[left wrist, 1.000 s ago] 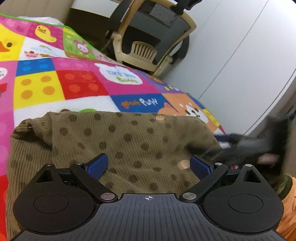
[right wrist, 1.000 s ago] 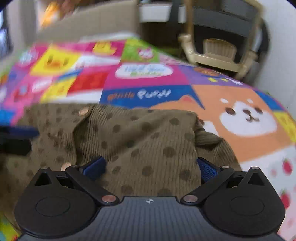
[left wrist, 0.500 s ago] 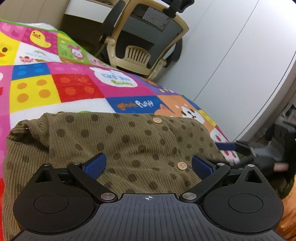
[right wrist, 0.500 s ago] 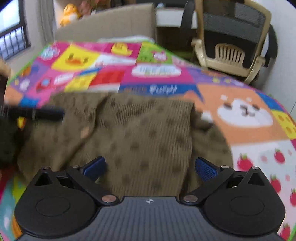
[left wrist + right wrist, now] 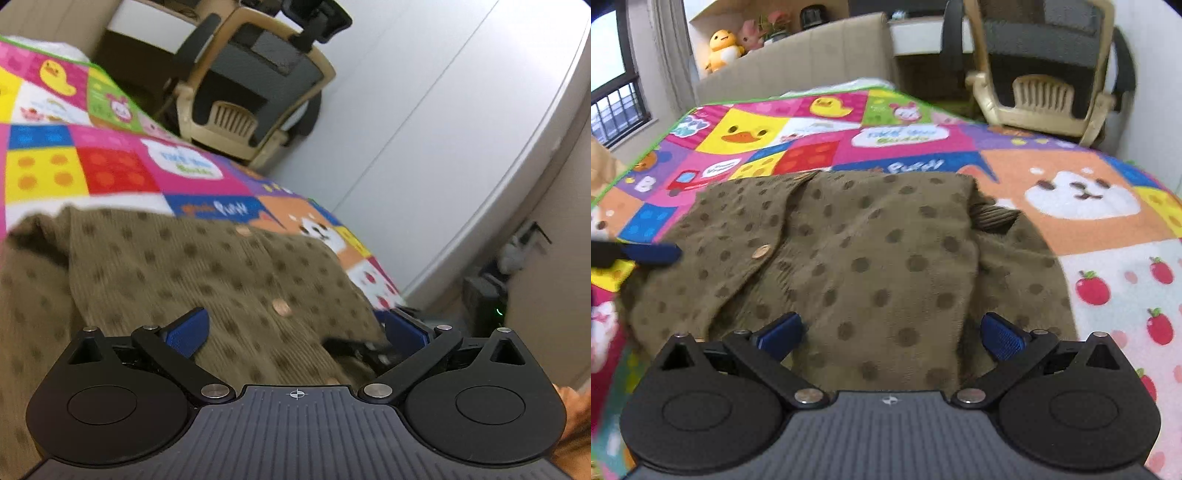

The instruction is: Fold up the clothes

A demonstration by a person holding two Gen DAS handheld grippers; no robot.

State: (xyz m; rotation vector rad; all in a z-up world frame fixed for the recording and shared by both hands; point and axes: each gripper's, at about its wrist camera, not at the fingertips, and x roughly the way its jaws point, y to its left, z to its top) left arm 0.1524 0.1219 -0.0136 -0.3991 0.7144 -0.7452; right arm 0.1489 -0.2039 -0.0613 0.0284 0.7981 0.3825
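Observation:
An olive-brown corduroy garment (image 5: 886, 251) with dark dots and small round buttons lies folded on a colourful patchwork mat (image 5: 1082, 192). In the left wrist view the same garment (image 5: 177, 273) fills the lower left. My left gripper (image 5: 295, 332) hovers just above it, open, nothing between its blue pads. My right gripper (image 5: 892, 332) is also open and empty, held above the garment's near edge. The left gripper's blue fingertip (image 5: 653, 253) shows at the left of the right wrist view, and a blurred part of the right gripper (image 5: 369, 349) sits low right in the left wrist view.
An office chair (image 5: 1045, 74) stands past the mat's far edge, next to a beige headboard (image 5: 798, 62) with plush toys (image 5: 722, 48) on a shelf. White wardrobe panels (image 5: 424, 122) run along the right. A window (image 5: 613, 107) is at far left.
Both grippers have drawn back from the garment and tilted upward, staying open. The right gripper has slid closer under the left one's right finger. The garment lies flatter, unmoved.

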